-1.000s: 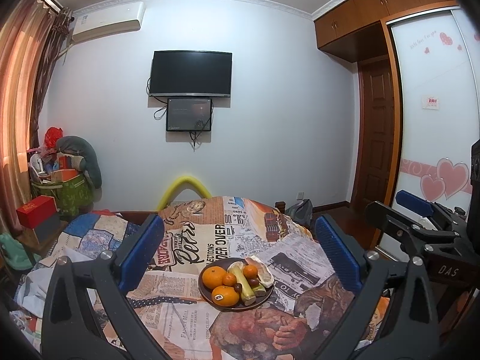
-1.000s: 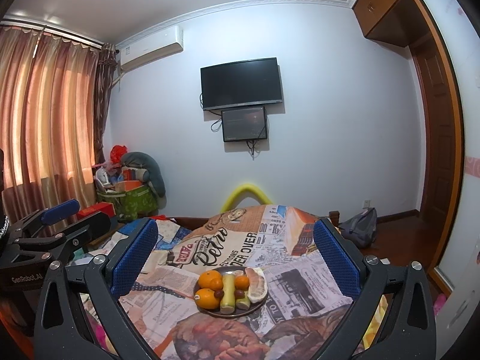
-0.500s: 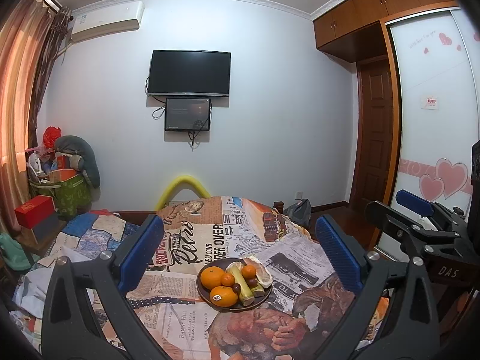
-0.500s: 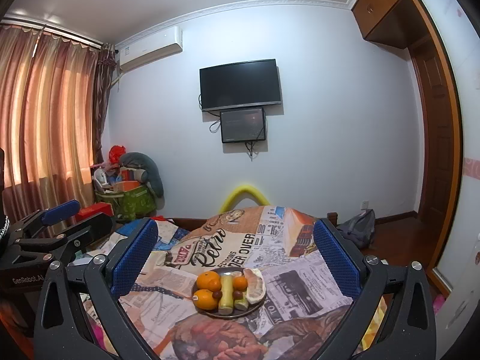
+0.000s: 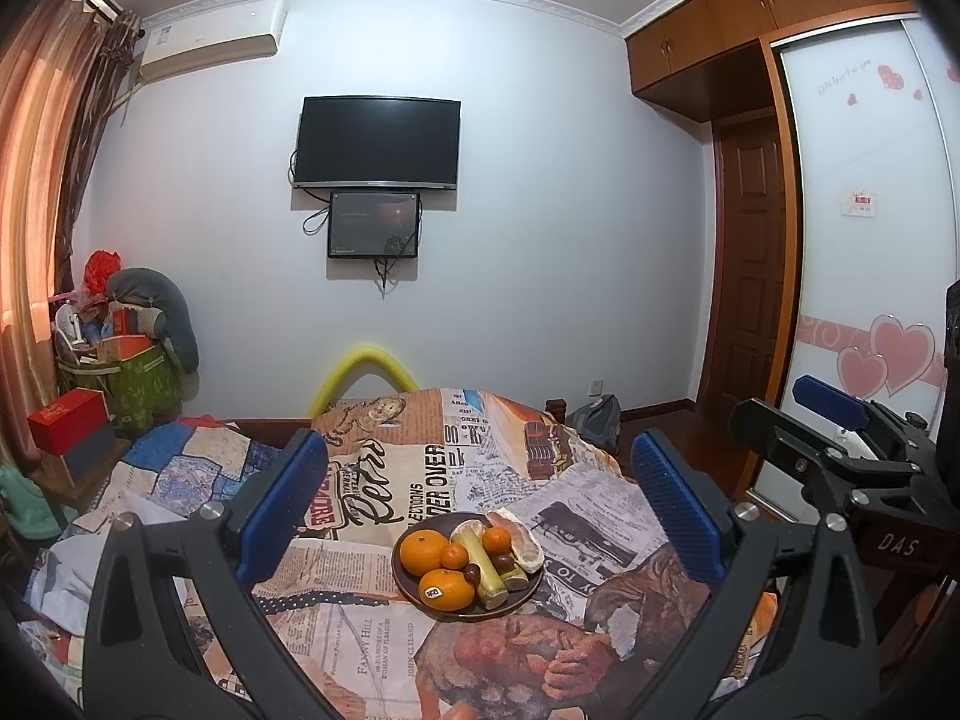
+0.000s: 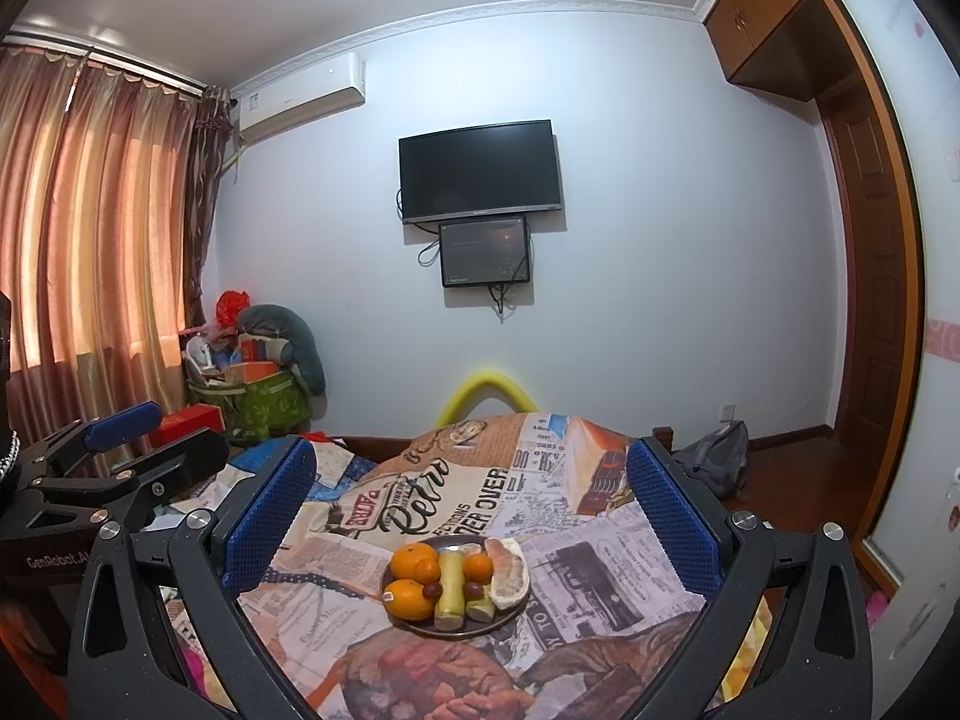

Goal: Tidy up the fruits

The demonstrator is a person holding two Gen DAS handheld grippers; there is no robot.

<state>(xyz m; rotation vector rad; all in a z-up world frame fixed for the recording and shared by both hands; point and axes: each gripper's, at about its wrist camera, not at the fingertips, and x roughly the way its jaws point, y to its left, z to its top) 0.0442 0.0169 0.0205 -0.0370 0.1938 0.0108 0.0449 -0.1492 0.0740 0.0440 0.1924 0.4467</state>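
Observation:
A dark plate sits on a table covered with a newspaper-print cloth. It holds several oranges, two pale green sugarcane pieces, dark grapes and a pomelo wedge. My left gripper is open and empty, above and in front of the plate. My right gripper is open and empty, likewise short of the plate. The right gripper shows at the right of the left wrist view, the left gripper at the left of the right wrist view.
A TV and a smaller screen hang on the far wall. A green bin of clutter and a red box stand at the left by the curtains. A wooden door and a backpack are at the right.
Both grippers have shifted only slightly; the plate sits a little lower and closer in the views. Both stay open.

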